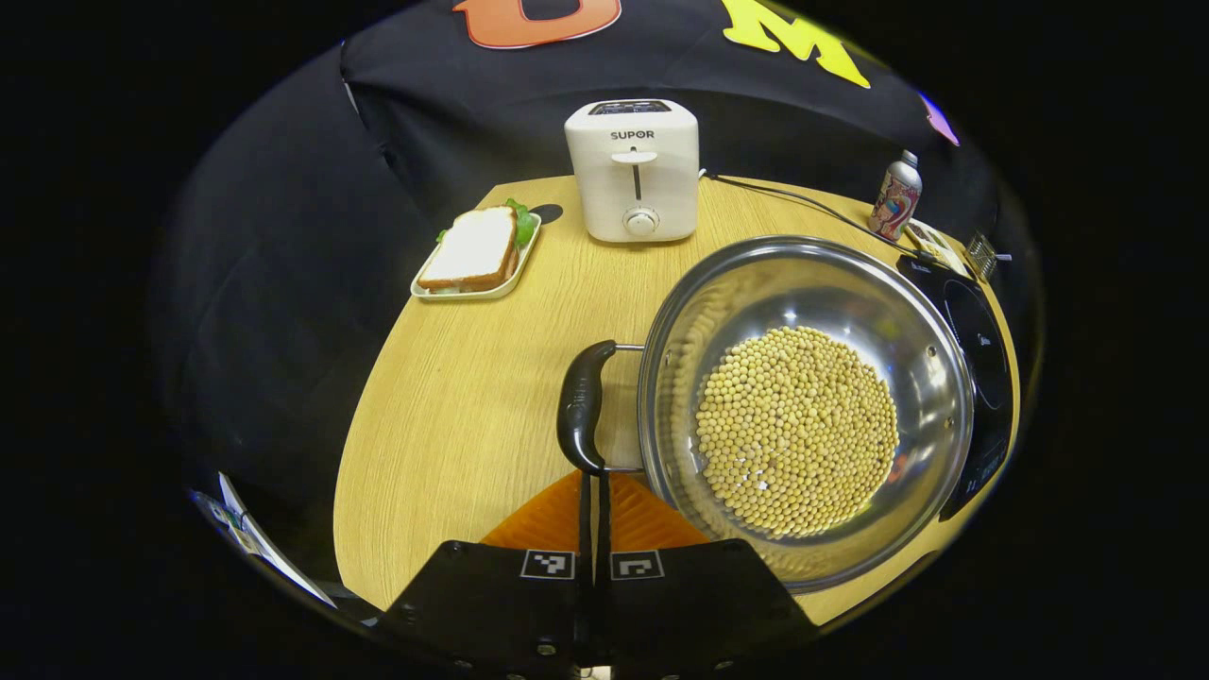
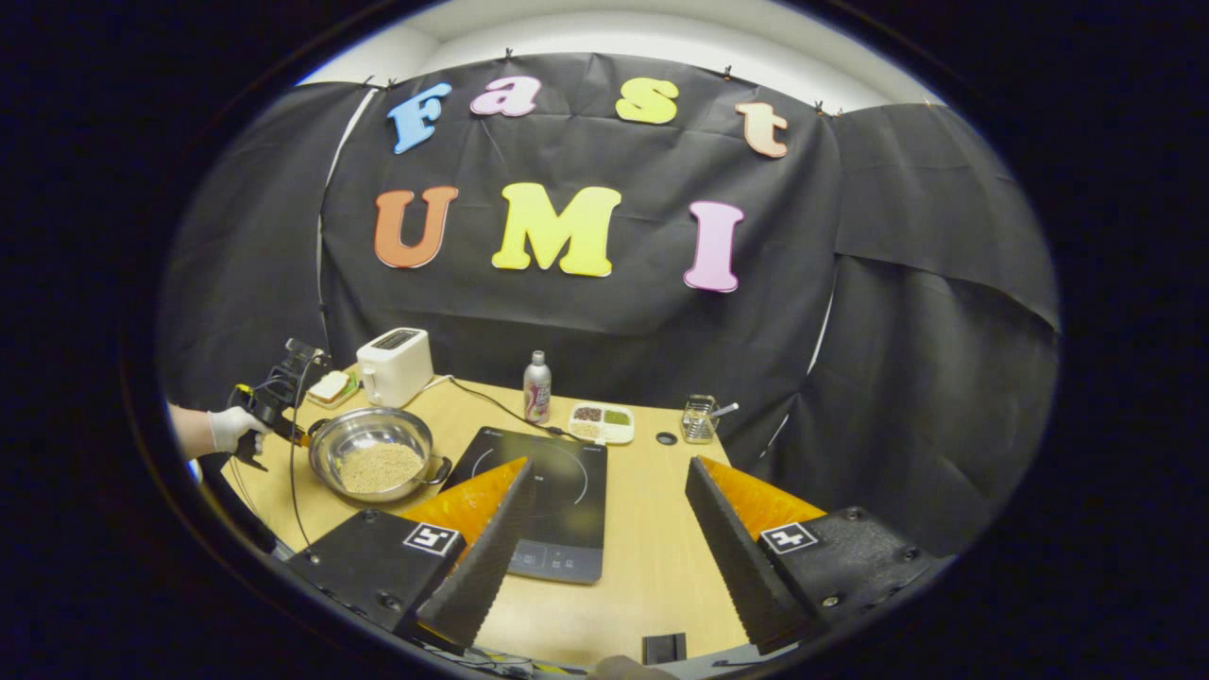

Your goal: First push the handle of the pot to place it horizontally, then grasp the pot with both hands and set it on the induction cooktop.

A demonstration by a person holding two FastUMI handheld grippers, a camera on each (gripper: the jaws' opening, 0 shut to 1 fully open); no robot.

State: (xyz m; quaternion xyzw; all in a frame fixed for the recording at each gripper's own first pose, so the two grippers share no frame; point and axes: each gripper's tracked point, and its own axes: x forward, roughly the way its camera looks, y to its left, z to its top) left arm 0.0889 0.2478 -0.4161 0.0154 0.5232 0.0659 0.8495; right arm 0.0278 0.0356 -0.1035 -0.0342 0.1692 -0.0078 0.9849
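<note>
Pot (image 1: 803,406) of beans sits on counter (image 1: 453,397), just beside cooktop (image 2: 548,491). Left hand-held gripper (image 1: 593,486), fingers together, sits at pot's handle (image 1: 581,404): push step, judged. Right hand-held gripper (image 2: 609,529) gapes, well apart from pot. Next: two-handed grasp.

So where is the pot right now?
The pot sits on the table just left of the cooktop in the right gripper view, in front of the toaster; the left gripper is at its handle.
</note>
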